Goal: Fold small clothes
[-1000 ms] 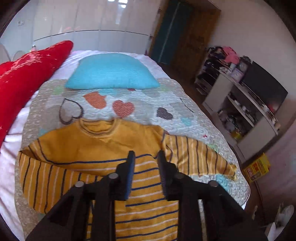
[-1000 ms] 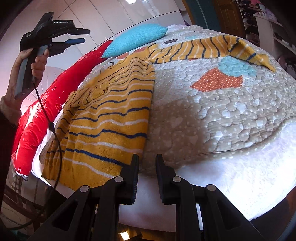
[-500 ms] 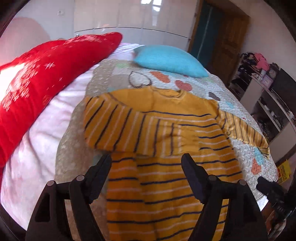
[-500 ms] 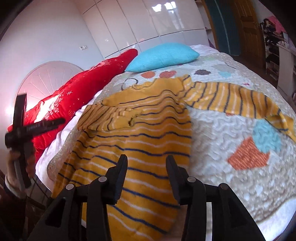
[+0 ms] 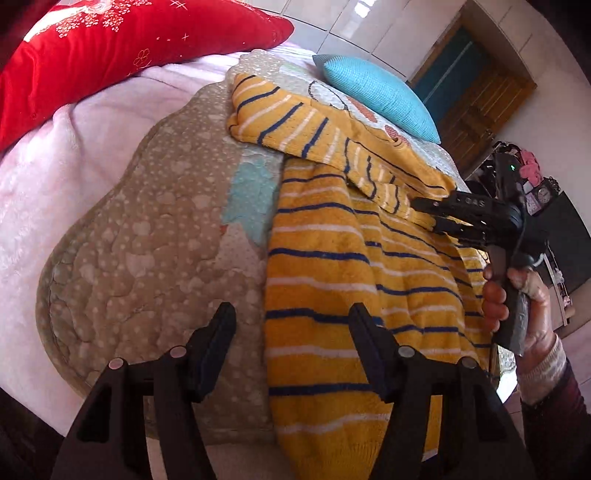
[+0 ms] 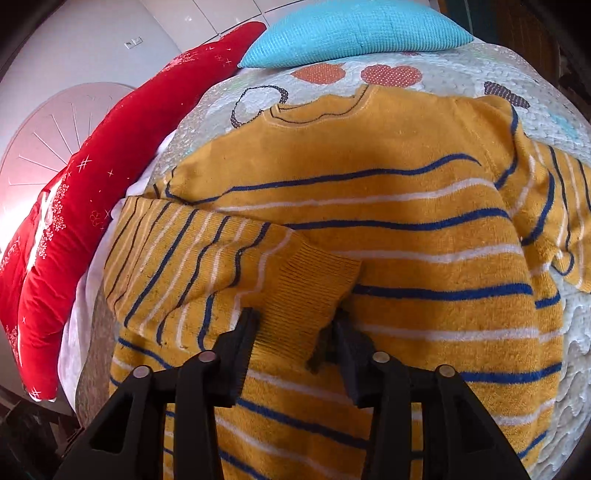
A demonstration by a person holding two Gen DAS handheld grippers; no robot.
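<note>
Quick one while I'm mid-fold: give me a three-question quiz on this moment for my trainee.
1. True or false: the left tongs are shut on the sweater.
2. Which pillow lies nearest the sweater's collar? A the red pillow; B the blue pillow; C neither is near.
3. Fill in: the cuff of the sleeve folded across the sweater sits between the fingers of the ____ tongs.

Key: 1 false, they are open above the sweater's edge. 2 B. 3 the right tongs.
</note>
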